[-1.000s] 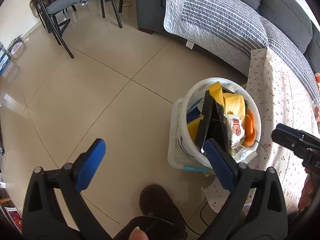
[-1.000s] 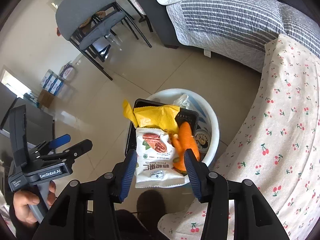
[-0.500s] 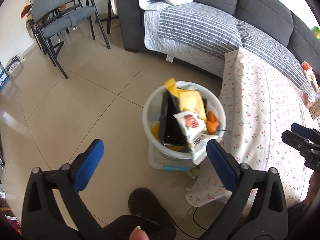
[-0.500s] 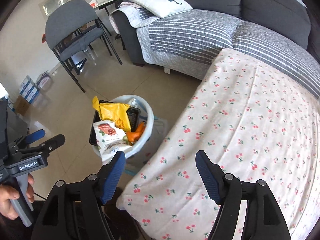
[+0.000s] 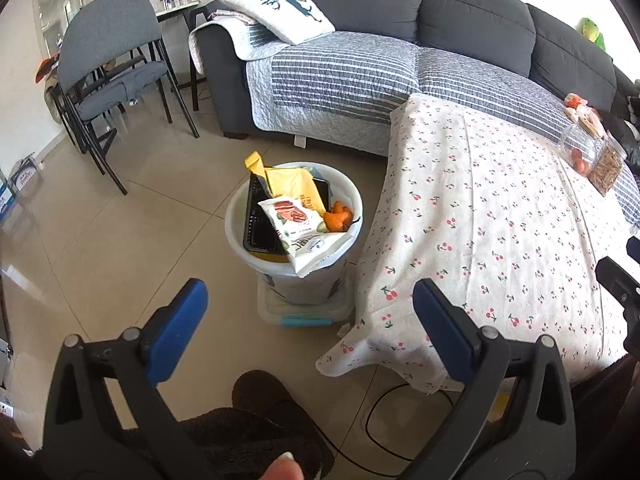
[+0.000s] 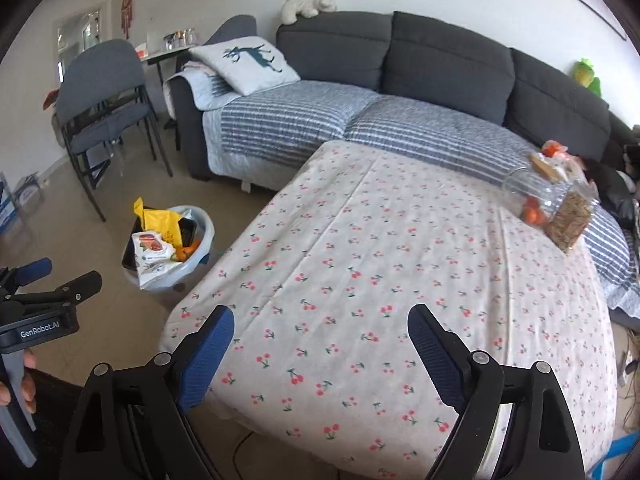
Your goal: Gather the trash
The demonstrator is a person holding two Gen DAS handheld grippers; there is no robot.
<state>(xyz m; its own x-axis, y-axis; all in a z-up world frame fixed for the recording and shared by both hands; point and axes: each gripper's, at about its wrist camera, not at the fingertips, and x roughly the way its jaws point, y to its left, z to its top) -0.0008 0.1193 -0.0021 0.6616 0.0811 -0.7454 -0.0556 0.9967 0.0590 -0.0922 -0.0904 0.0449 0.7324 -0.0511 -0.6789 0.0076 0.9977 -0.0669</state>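
right gripper [image 6: 320, 354]: jaws opening, wide apart, nothing between them; cherry-print cloth [image 6: 400, 280] below.
left gripper [image 5: 308, 328]: jaws spread wide, empty; floor and a slippered foot [image 5: 264, 396] under it. In the right view it sits at 9 o'clock, hand [image 6: 16, 384] on the grip.
bin [image 5: 236, 216]: white, round, on the floor at 12 o'clock of the left gripper, just beside the cloth's edge. Packed above the rim.
bin contents, counted: one yellow bag [image 5: 292, 188], one white snack pouch [image 5: 300, 228] hanging over the rim, one black tray [image 5: 256, 224] on edge, one orange piece [image 5: 338, 218]. Deeper layers hidden.
remaining trash: cluster at 2 o'clock of the right gripper, on the cloth's far edge next to the sofa [image 6: 440, 64]. One clear plastic container [image 6: 532, 192] lying on its side, orange bits inside; one clear bag of brown bits [image 6: 568, 220] touching it; a few snack items [image 6: 554, 160] behind, count unclear.
handling, my read: all light. Container is thin, slick, will crush, so take it across the body with an easy squeeze. Bag is soft and crinkly, contents shift; pinch an upper edge or corner, not the belly.
risk: container mouth state unclear, could spill if tipped.
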